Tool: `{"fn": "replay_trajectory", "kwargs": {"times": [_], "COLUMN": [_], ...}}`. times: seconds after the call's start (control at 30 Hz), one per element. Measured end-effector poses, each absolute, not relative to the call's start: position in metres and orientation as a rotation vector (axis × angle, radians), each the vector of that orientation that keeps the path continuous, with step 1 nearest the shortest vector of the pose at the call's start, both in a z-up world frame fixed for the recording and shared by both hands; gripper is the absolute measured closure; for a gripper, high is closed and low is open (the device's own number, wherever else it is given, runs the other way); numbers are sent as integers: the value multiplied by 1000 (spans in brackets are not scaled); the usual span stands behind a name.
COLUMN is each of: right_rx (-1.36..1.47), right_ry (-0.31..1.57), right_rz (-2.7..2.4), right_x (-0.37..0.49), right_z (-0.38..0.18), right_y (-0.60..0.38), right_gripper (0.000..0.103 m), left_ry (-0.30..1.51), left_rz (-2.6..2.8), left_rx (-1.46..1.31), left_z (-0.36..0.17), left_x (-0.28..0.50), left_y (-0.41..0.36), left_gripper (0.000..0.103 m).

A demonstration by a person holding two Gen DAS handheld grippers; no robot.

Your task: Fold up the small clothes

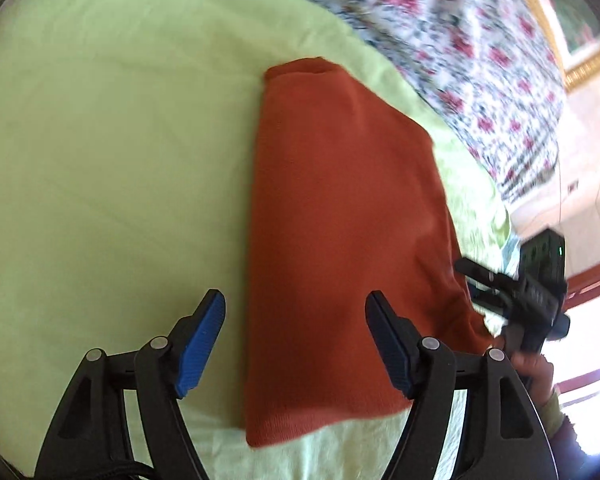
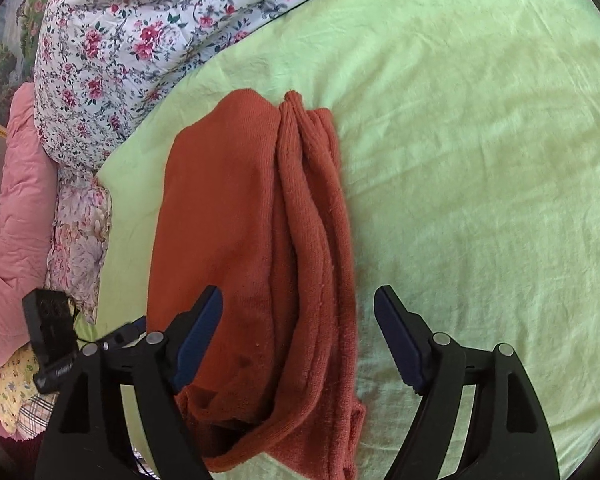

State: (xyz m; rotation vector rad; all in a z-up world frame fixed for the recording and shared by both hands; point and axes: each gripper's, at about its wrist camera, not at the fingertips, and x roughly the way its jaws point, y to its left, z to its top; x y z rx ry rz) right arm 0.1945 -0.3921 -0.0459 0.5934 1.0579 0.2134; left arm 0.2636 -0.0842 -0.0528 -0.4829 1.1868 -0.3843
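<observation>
In the left wrist view a pale green bed sheet [image 1: 100, 152] fills the left side; the left gripper [image 1: 296, 340], black-framed with blue ribbed pads, hangs over it with its jaws spread wide and nothing pinched between them; its left pad is over bare sheet, its right pad over cloth. Between and beyond the pads lies the rust-orange knitted garment [image 1: 340, 220], folded into a long narrow stack flat on the sheet, its near hem just below the jaws; further right a white quilt with a pink and grey flower print [image 1: 480, 60] lies along the sheet's far edge; at the right margin the right gripper [image 1: 476, 284] shows as black fingers just beside the garment's edge, with a hand [image 1: 536, 372] on its handle below.

In the right wrist view a pink padded cover [image 2: 8, 220] lies at the far left, the flowered quilt above and beside it; the left gripper's black body shows at lower left, near the garment's left edge. The garment's layered, ribbed edges run lengthwise down the middle; the right gripper's jaws are spread wide, the left pad over the cloth, the right pad over bare sheet, gripping nothing.
</observation>
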Motion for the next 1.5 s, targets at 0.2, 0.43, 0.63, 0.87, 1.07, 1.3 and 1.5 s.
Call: {"fn": "replay_trajectory", "kwargs": {"times": [0.2, 0.43, 0.63, 0.87, 1.07, 1.3, 1.5], "right_rx": [572, 609, 637, 608, 529, 474, 463], "right_ry": [1091, 1117, 1093, 1094, 1213, 1278, 1270], "right_rz": [236, 259, 383, 596, 626, 525, 496], "right_x": [201, 201, 185, 175, 169, 170, 163], "right_z": [-60, -60, -32, -25, -53, -52, -41], "right_y": [-381, -365, -330, -246, -198, -205, -218], "right_gripper": [26, 73, 77, 79, 79, 62, 62], "left_ry": [1246, 1182, 1093, 1057, 1145, 1179, 1164], "left_rz": [-424, -527, -512, -377, -322, -318, -281], "left_rx": [-577, -544, -536, -533, -601, -660, -685], "left_z": [-81, -65, -17, -2, -41, -63, -78], "left_x": [290, 290, 239, 161, 129, 167, 244], "left_y": [-96, -111, -63, 21, 65, 93, 103], "left_gripper": [31, 79, 80, 80, 76, 61, 58]}}
